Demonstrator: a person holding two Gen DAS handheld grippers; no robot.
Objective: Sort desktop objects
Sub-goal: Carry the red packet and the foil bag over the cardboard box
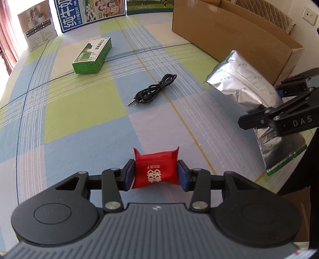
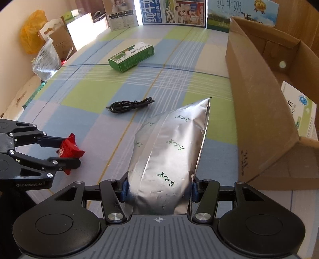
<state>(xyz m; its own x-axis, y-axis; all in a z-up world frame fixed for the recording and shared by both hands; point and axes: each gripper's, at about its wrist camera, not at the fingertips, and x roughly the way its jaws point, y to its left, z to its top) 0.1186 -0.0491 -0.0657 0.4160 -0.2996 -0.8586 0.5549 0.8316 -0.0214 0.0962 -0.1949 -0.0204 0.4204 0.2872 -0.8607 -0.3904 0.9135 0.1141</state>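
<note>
My left gripper (image 1: 156,175) is shut on a small red packet (image 1: 156,168) with white characters, its blue pads pressed on both sides; the same gripper (image 2: 65,152) and red packet (image 2: 69,148) show at the left of the right wrist view. My right gripper (image 2: 158,188) is shut on a silver foil pouch (image 2: 169,151), which sticks out ahead of it, tilted up off the checked tablecloth. From the left wrist view that foil pouch (image 1: 245,83) hangs at the right in the right gripper (image 1: 267,111). A coiled black cable (image 1: 153,90) and a green box (image 1: 92,55) lie farther off.
An open cardboard box (image 2: 259,103) stands on the right with a white and green carton (image 2: 301,111) inside. Milk cartons (image 2: 173,12) and a white box (image 2: 122,15) line the far edge. Bags (image 2: 45,57) sit beyond the left table edge.
</note>
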